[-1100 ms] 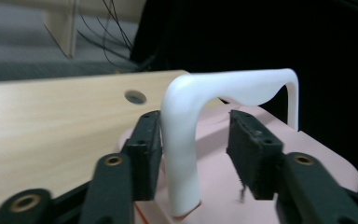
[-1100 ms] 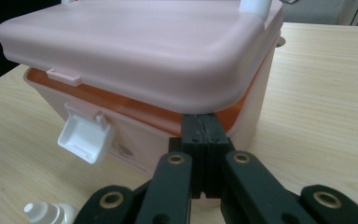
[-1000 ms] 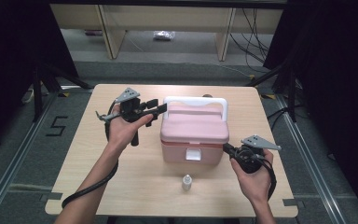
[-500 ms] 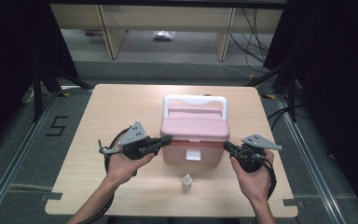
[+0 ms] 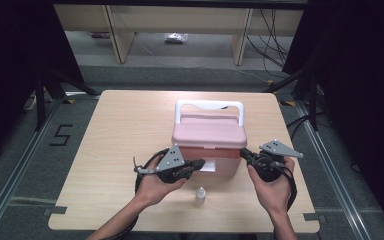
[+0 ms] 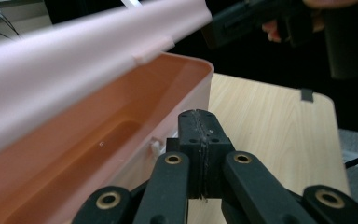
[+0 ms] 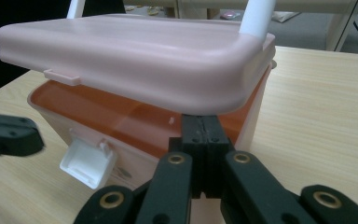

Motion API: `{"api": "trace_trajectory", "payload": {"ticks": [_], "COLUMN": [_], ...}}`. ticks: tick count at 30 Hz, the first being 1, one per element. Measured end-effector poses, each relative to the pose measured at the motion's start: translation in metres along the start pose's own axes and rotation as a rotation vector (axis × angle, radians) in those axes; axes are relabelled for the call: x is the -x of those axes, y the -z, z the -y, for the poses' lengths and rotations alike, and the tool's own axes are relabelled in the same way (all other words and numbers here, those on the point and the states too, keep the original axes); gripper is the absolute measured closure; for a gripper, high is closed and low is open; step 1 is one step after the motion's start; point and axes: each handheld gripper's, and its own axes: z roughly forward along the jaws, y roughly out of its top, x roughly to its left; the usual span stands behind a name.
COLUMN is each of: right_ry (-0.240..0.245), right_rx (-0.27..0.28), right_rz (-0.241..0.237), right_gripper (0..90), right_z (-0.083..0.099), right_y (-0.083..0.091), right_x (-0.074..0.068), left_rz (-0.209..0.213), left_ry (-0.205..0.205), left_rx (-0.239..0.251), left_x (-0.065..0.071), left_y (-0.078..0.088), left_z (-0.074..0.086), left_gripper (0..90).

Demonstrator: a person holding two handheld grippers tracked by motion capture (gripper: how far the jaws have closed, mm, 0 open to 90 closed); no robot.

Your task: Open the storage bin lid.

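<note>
From above, a pink box (image 5: pixel 209 145) with a white handle (image 5: pixel 209 106) is seen near the middle of a wooden table (image 5: pixel 115 130), its lid (image 5: pixel 209 134) raised slightly at the front. The left gripper (image 5: pixel 196 164) is held at the box's front left corner, beside an unlatched white clasp (image 5: pixel 207 166), and the right gripper (image 5: pixel 244 153) is held against the front right corner. A small bottle (image 5: pixel 200 196) stands on the table just in front of the box, between the two hands.

Along the left gripper (image 6: pixel 199 122), the jaws are seen pressed together with nothing between them, having just closed, close by the rim of the open box (image 6: pixel 121 116), under the lifted lid (image 6: pixel 74 51).

Along the right gripper (image 7: pixel 200 125), the jaws are likewise seen closed and empty, their tips set under the lid's (image 7: pixel 135 56) edge at the box (image 7: pixel 121 121) corner. The clasp (image 7: pixel 87 161) hangs open at the front.
</note>
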Motion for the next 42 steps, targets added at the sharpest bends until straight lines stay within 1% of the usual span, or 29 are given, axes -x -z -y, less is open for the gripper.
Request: {"api": "trace_trajectory", "payload": {"ticks": [1, 3, 4, 5, 8, 9, 10, 11, 12, 13, 14, 15, 18, 19, 20, 23, 24, 26, 27, 28, 30, 31, 32, 33, 34, 36, 39, 41, 42], "right_ry": [0.0, 0.002, -0.02, -0.02, -0.014, -0.045, -0.04, -0.035, -0.005, -0.022, -0.022, -0.017, -0.008, -0.028, -0.004, -0.02, 0.004, 0.015, -0.015, -0.002, 0.002, -0.01, -0.024, 0.003, -0.002, -0.023, -0.003, -0.026, 0.017], "right_rx": [0.0, -0.009, -0.007, 0.0, -0.011, -0.009, -0.005, -0.007, -0.002, 0.005, 0.005, 0.014, 0.017, 0.019, 0.022, 0.02, 0.026, 0.03, 0.031, 0.04, 0.048, 0.036, 0.051, 0.057, 0.07, 0.07, 0.082, 0.084, 0.109], "right_rz": [0.0, 0.004, -0.009, -0.009, -0.011, -0.008, -0.009, -0.009, -0.003, -0.004, -0.004, -0.008, -0.014, -0.002, 0.0, 0.002, 0.005, 0.006, -0.005, -0.002, 0.004, -0.011, -0.003, 0.003, 0.002, 0.01, 0.008, 0.011, 0.023], "right_gripper": [90.0, 90.0, 90.0, 90.0, 90.0, 90.0, 90.0, 90.0, 90.0, 90.0, 90.0, 90.0, 90.0, 90.0, 90.0, 90.0, 90.0, 90.0, 90.0, 90.0, 90.0, 90.0, 90.0, 90.0, 90.0, 90.0, 90.0, 90.0, 90.0], "right_z": [0.0, -0.001, 0.0, 0.0, -0.001, 0.0, -0.001, -0.001, -0.001, -0.002, -0.002, -0.003, -0.004, -0.004, -0.005, -0.007, -0.008, -0.009, -0.009, -0.01, -0.011, -0.012, -0.013, -0.014, -0.014, -0.016, -0.018, -0.019, -0.02], "right_y": [0.0, 0.001, 0.0, -0.001, 0.0, 0.0, 0.0, 0.0, 0.0, 0.0, 0.0, -0.001, -0.002, -0.001, -0.001, -0.002, -0.003, -0.003, -0.003, -0.004, -0.004, -0.004, -0.004, -0.005, -0.005, -0.005, -0.005, -0.005, -0.006], "right_x": [0.0, 0.0, -0.001, -0.001, -0.001, -0.003, -0.003, -0.002, 0.0, -0.001, -0.001, -0.001, -0.001, -0.003, -0.001, -0.004, -0.002, -0.002, -0.004, -0.003, -0.003, -0.003, -0.005, -0.003, -0.003, -0.005, -0.004, -0.006, -0.004], "left_rz": [0.0, 0.0, -0.004, -0.006, -0.01, -0.014, -0.014, -0.018, -0.017, -0.02, -0.021, -0.014, -0.02, -0.02, -0.019, -0.015, -0.014, -0.015, -0.015, -0.016, -0.016, -0.016, -0.017, -0.017, -0.017, -0.015, -0.016, -0.01, -0.007], "left_ry": [0.0, -0.012, -0.018, -0.02, -0.014, -0.016, -0.015, -0.011, -0.013, -0.014, -0.015, -0.004, -0.007, -0.006, -0.002, 0.005, 0.007, 0.007, 0.007, 0.008, 0.011, 0.014, 0.011, 0.013, 0.013, 0.015, 0.015, 0.019, 0.02], "left_rx": [0.0, -0.002, -0.008, -0.01, -0.006, -0.015, -0.008, -0.014, -0.022, -0.023, -0.027, -0.014, -0.023, -0.025, -0.024, -0.022, -0.021, -0.021, -0.021, -0.02, -0.018, -0.017, -0.018, -0.017, -0.017, -0.016, -0.016, -0.004, -0.002], "left_x": [0.0, 0.001, 0.001, 0.001, 0.0, 0.0, -0.001, -0.001, -0.001, -0.001, -0.001, -0.001, -0.001, -0.001, -0.001, -0.002, -0.002, -0.002, -0.002, -0.002, -0.002, -0.001, -0.001, -0.001, -0.001, -0.002, -0.002, -0.002, -0.002], "left_y": [0.0, -0.007, -0.01, -0.012, -0.016, -0.016, -0.017, -0.018, -0.018, -0.019, -0.019, -0.02, -0.02, -0.02, -0.02, -0.02, -0.02, -0.02, -0.02, -0.02, -0.021, -0.021, -0.021, -0.021, -0.021, -0.021, -0.021, -0.022, -0.022], "left_z": [0.0, 0.002, 0.003, 0.004, 0.007, 0.008, 0.01, 0.011, 0.013, 0.014, 0.015, 0.017, 0.017, 0.017, 0.017, 0.018, 0.018, 0.019, 0.019, 0.019, 0.019, 0.019, 0.019, 0.019, 0.019, 0.019, 0.019, 0.02, 0.02], "left_gripper": [88.8, 88.8, 88.8, 88.9, 89.0, 89.0, 89.1, 89.0, 89.1, 89.0, 89.0, 89.1, 89.1, 89.1, 89.1, 89.1, 89.1, 89.1, 89.1, 89.1, 89.1, 89.1, 89.0, 89.1, 89.0, 89.1, 89.1, 89.0, 89.0]}}
